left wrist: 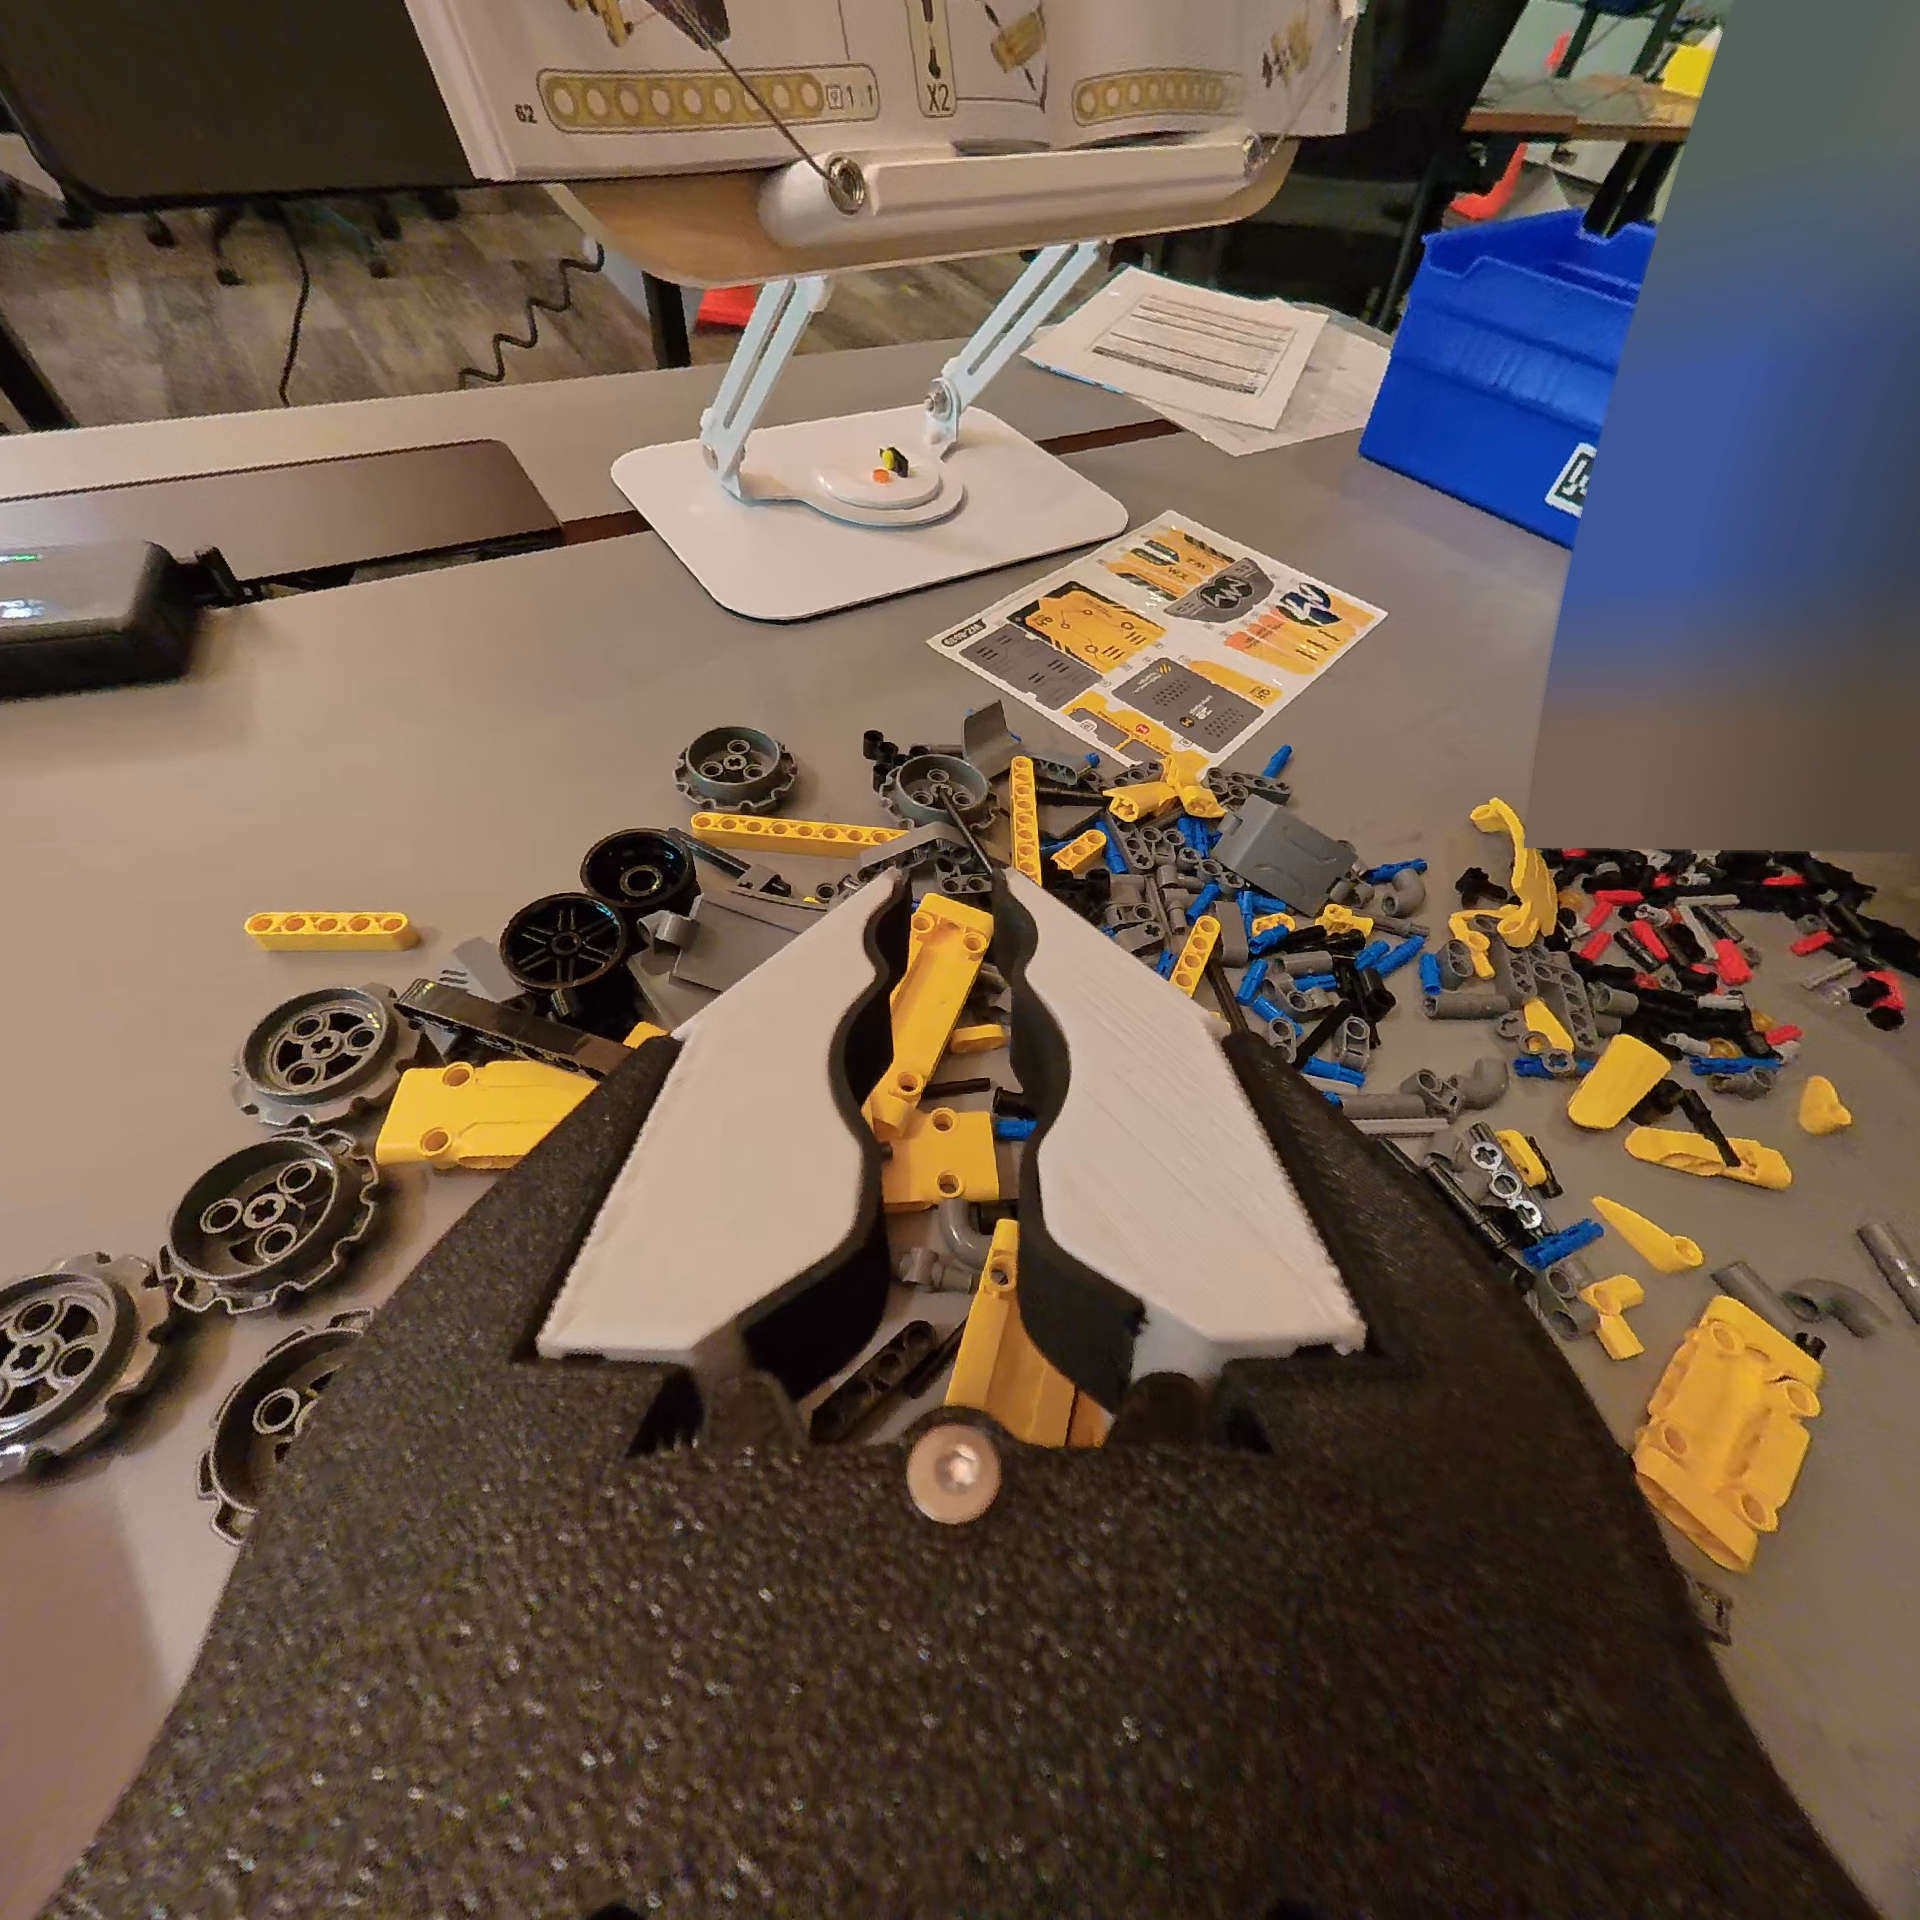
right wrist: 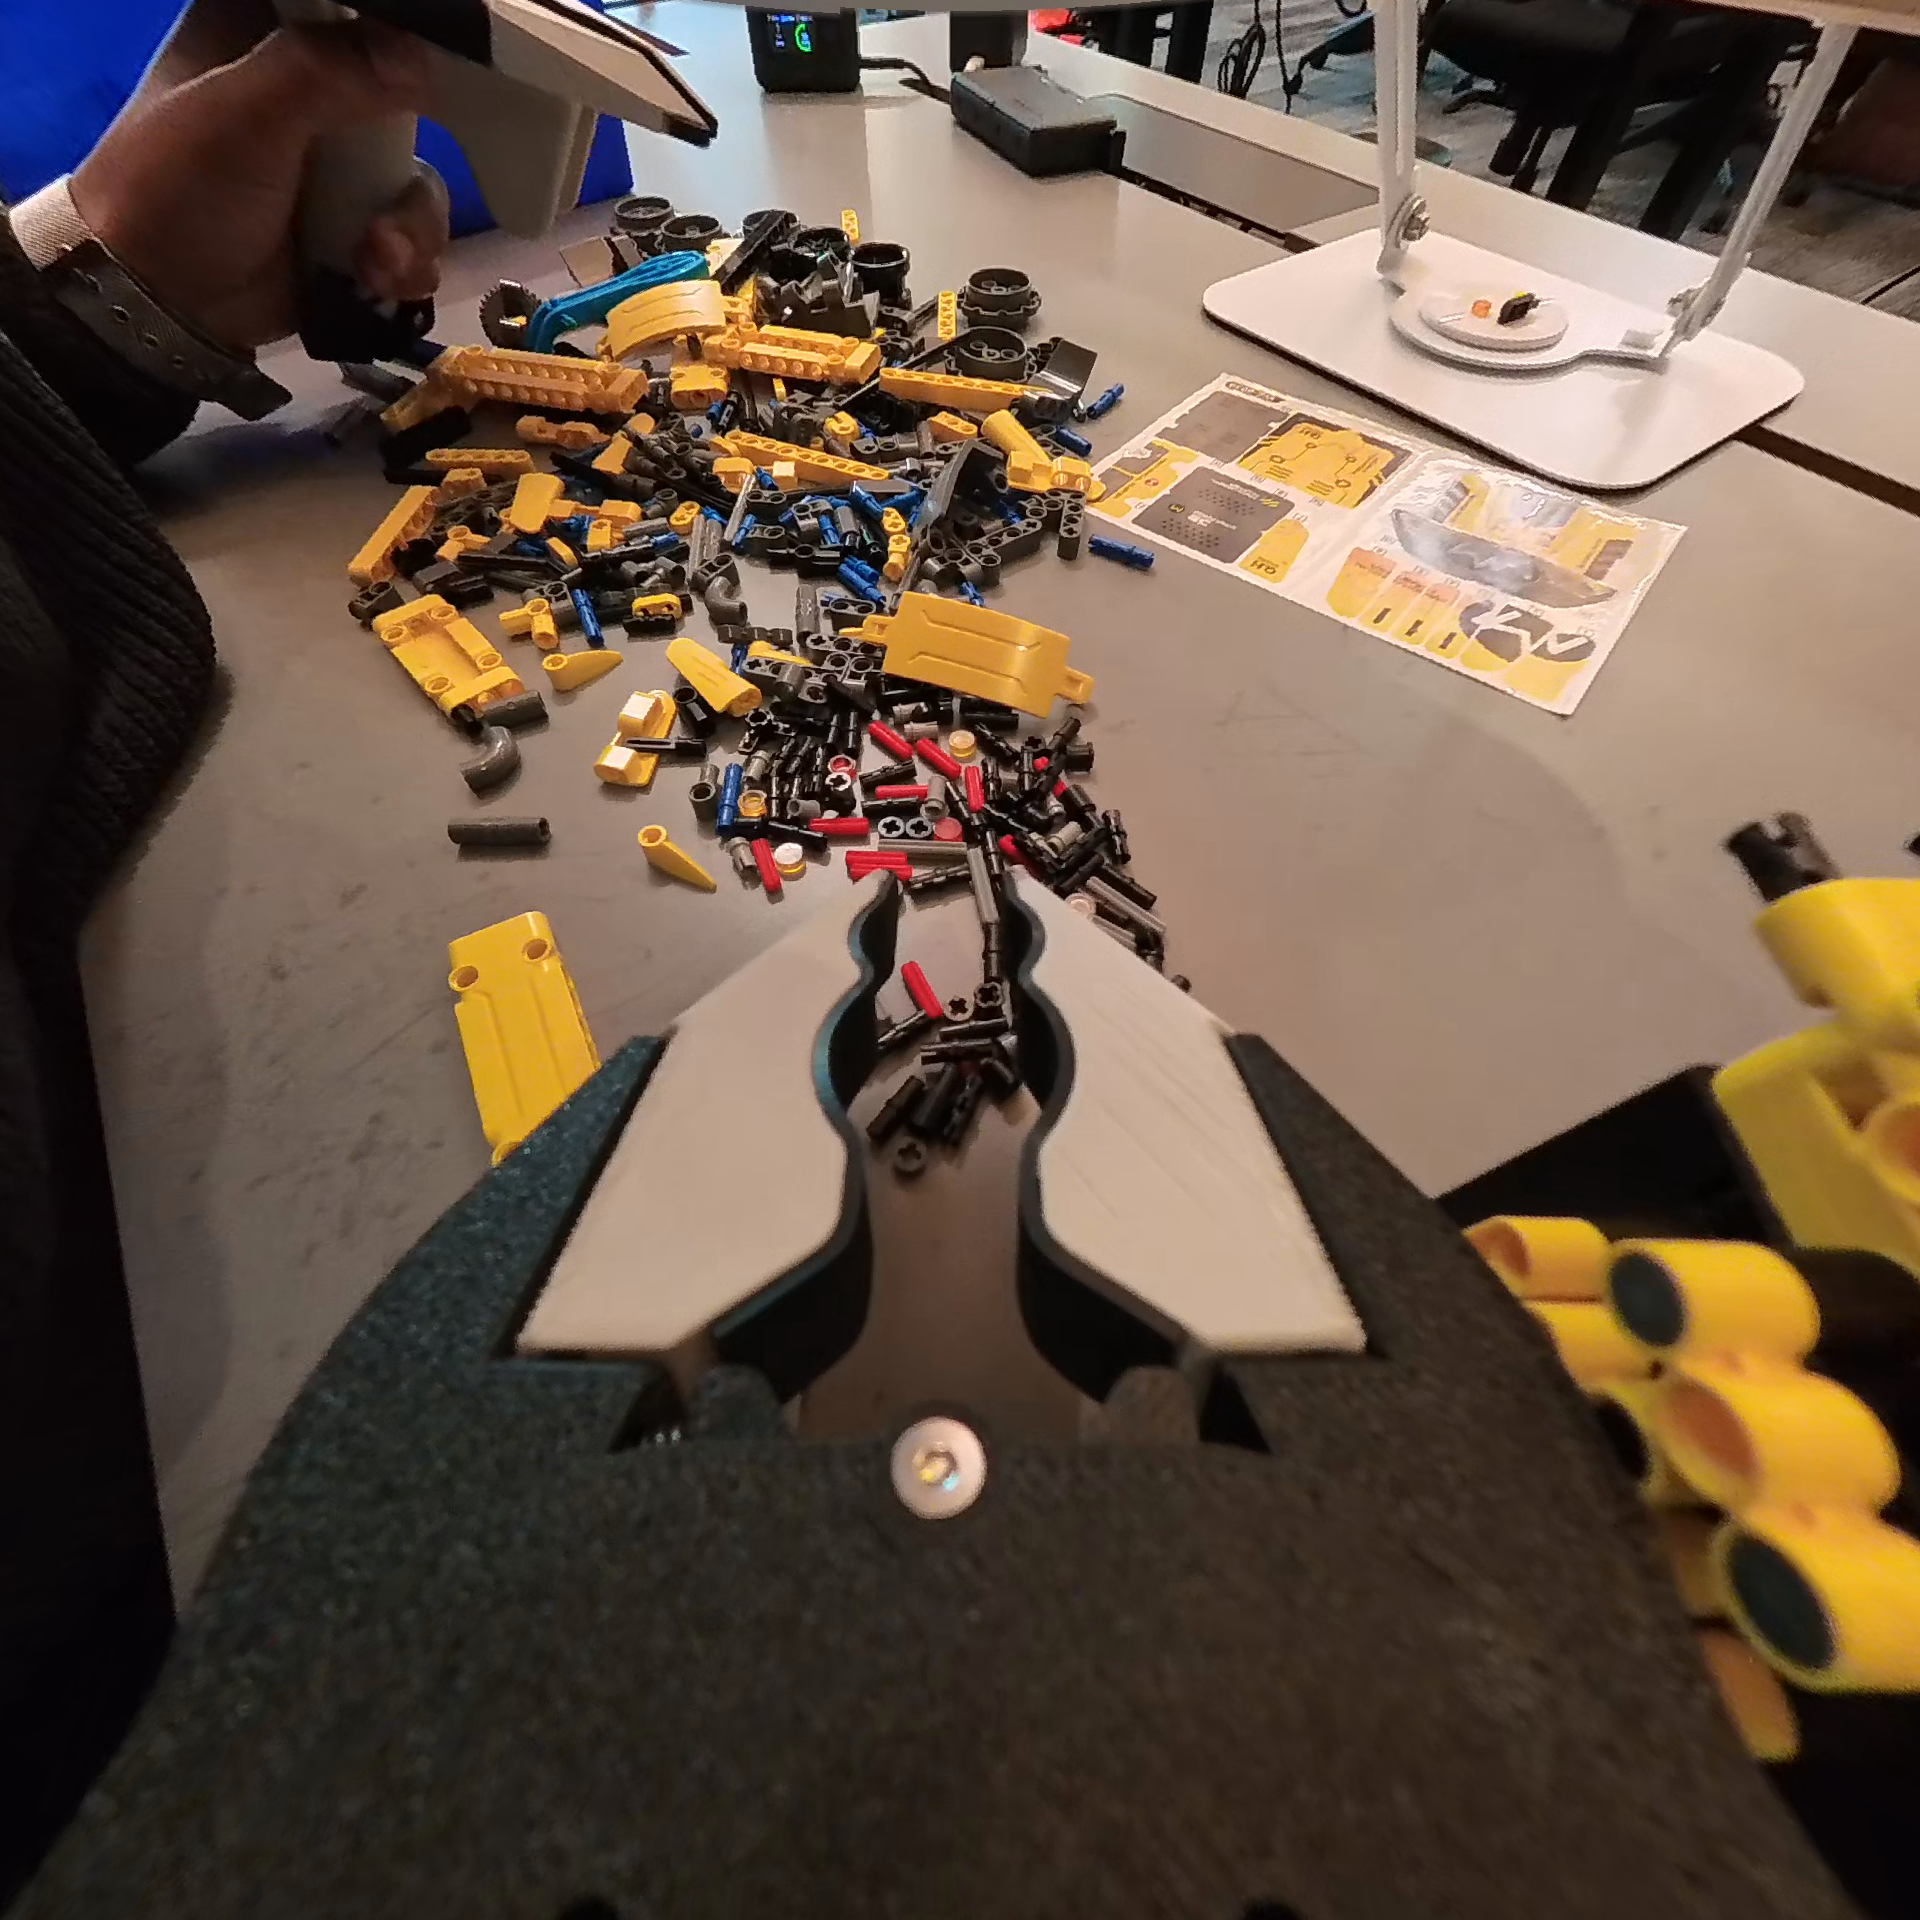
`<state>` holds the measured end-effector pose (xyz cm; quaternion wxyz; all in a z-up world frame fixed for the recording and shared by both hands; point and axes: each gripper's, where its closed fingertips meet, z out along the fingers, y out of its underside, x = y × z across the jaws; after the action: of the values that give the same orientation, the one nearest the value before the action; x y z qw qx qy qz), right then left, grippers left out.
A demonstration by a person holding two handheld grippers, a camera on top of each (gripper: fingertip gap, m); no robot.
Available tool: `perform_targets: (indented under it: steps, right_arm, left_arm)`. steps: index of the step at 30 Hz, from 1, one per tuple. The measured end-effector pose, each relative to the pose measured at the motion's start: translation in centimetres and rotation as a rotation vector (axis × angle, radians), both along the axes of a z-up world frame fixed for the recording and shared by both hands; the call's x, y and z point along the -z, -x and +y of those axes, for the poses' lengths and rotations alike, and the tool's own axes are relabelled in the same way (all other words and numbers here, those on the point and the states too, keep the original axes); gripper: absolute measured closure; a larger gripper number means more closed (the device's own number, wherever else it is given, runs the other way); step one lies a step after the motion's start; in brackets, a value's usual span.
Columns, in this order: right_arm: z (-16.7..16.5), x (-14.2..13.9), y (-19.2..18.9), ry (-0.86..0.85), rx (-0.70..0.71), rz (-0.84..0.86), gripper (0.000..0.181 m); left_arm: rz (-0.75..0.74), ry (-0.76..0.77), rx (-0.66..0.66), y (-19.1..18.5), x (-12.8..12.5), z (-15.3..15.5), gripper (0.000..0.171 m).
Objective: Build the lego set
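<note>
My left gripper [left wrist: 953, 881] hovers over a pile of yellow, grey, black and blue building-toy parts [left wrist: 1143, 894], jaws a little apart. A yellow panel [left wrist: 930, 997] lies under the gap and a thin black axle [left wrist: 966, 821] runs by the right fingertip. My right gripper [right wrist: 948, 885] is low over a spread of small black and red pins [right wrist: 966, 810], jaws a little apart and empty. A yellow panel [right wrist: 514, 1023] lies left of it. The left gripper also shows in the right wrist view [right wrist: 364, 322], held by a hand over the far yellow beams.
Several grey toothed wheels [left wrist: 301, 1049] lie at the left. A sticker sheet [left wrist: 1153, 634] and a white book stand [left wrist: 873, 520] holding an open instruction booklet sit behind the pile. A blue bin [left wrist: 1496, 353] stands far right. A blurred yellow built assembly [right wrist: 1766, 1351] is close on the right. Left tips to right tips: about 30 cm. My left gripper's tips are some 10 cm from the thin black axle [left wrist: 966, 821].
</note>
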<state>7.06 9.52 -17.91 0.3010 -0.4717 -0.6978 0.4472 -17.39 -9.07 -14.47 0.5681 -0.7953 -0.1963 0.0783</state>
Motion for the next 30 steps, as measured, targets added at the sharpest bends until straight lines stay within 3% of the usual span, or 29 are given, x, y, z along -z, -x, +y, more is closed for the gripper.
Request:
perform_targets:
  steps: [30]
  right_arm:
    - [0.1,-0.5,-0.1,0.047,-0.008,0.015,0.162]
  left_arm:
    - [0.001,-0.021,0.036,-1.3,-0.9,0.3,0.157]
